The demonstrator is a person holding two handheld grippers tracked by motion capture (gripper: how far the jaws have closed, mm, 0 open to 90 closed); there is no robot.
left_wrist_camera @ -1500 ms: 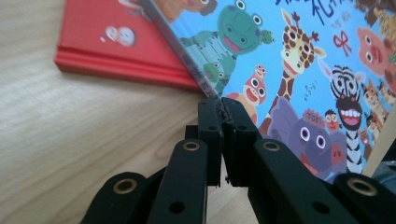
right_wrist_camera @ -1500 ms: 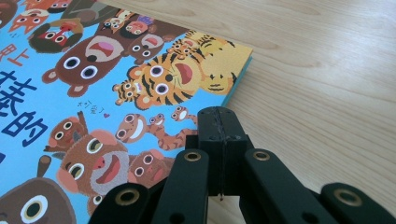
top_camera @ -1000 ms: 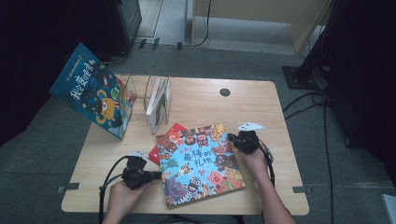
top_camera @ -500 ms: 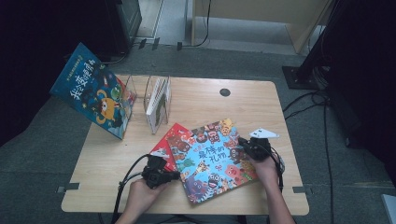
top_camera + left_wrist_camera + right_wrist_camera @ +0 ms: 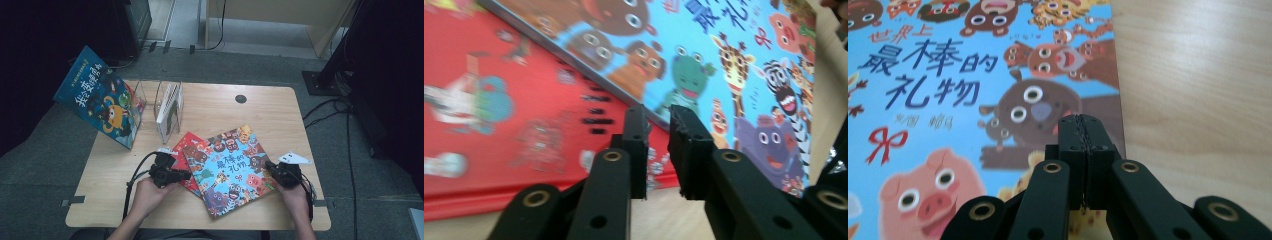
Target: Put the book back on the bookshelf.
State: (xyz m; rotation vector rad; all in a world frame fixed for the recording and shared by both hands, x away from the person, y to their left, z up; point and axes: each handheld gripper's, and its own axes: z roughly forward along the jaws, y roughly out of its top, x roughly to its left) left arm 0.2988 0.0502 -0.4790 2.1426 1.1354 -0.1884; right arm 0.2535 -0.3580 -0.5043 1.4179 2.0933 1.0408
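Blue picture book [image 5: 231, 170] flat on the surface [image 5: 210, 107], overlapping a red book [image 5: 190, 150], long axis slanting away rightward. Right gripper [image 5: 274, 170] closed at its right edge; left gripper [image 5: 186, 175] just opening, nothing between the fingers (nearer the spine).

We read this as lab or recording room, not home: small wooden tabletop [image 5: 210, 107] alone on grey carpet floor [image 5: 250, 62], tape marks [image 5: 72, 201] beside table legs, black cables [image 5: 330, 112] trailing across floor, dark equipment stand base [image 5: 320, 80] at right, dark surroundings at both sides. We see picture books [image 5: 232, 167] laid out flat, clear book rack [image 5: 167, 102] standing on tabletop, big blue book [image 5: 97, 97] propped at left edge
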